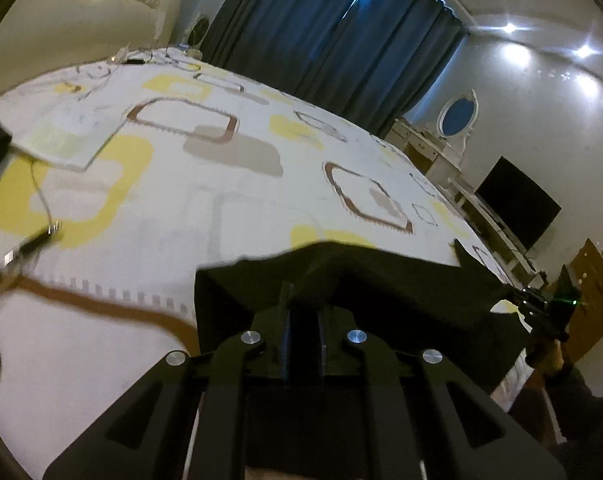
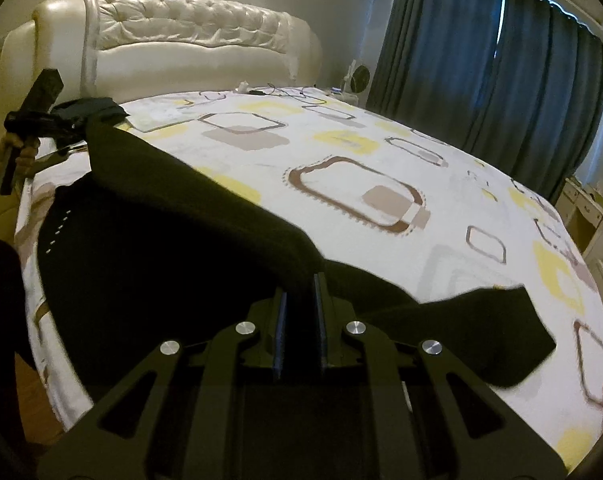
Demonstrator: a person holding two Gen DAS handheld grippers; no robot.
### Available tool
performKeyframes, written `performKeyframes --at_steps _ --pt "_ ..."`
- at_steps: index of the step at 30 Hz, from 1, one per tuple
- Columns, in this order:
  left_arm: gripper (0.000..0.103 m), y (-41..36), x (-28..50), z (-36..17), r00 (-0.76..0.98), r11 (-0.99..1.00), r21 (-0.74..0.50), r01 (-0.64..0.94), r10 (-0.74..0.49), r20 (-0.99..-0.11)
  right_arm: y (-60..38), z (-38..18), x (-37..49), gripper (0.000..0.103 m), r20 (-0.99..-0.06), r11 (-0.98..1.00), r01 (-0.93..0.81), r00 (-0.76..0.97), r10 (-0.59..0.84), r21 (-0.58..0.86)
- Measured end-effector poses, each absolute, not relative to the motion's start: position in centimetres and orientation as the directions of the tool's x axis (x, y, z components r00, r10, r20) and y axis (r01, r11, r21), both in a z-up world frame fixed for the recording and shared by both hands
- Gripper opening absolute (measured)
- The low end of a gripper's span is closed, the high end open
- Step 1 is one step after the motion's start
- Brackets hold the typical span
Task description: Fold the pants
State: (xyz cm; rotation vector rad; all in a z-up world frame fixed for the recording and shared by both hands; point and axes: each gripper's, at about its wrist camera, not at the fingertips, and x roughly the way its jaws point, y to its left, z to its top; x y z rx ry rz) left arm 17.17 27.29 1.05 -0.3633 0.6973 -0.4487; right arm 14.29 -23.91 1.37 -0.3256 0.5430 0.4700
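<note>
The black pants (image 2: 149, 248) lie across the near part of the bed (image 2: 341, 152), with one end (image 2: 493, 332) stretched out to the right. My right gripper (image 2: 301, 284) is shut on a raised fold of the pants. My left gripper (image 1: 301, 300) is shut on another edge of the pants (image 1: 381, 280) and lifts it off the sheet. The left gripper also shows in the right wrist view (image 2: 41, 128) at the far left, holding the cloth taut. The right gripper shows in the left wrist view (image 1: 541, 304) at the right edge.
The bed has a white sheet with yellow and brown squares and a cream tufted headboard (image 2: 189, 36). Cables and small items (image 2: 277, 94) lie near the head. A dark folded garment (image 2: 89, 108) sits at the left. Blue curtains (image 2: 481, 60), a dresser and a TV (image 1: 517, 200) stand beyond.
</note>
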Motion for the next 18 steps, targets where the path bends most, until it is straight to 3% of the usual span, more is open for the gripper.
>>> performKeyframes --at_steps 11,18 --pt "0.012 28.3 11.8 -0.8 0.687 0.818 -0.513 0.261 -0.53 -0.497 -24.1 -1.3 8.1 0.012 -0.561 0.866 -0.484 0.754 0.342 -0.123" --pt "0.017 28.3 10.6 -2.4 0.655 0.833 -0.487 0.263 -0.525 -0.544 -24.1 -2.9 6.2 0.013 -0.589 0.867 -0.486 0.735 0.337 -0.109"
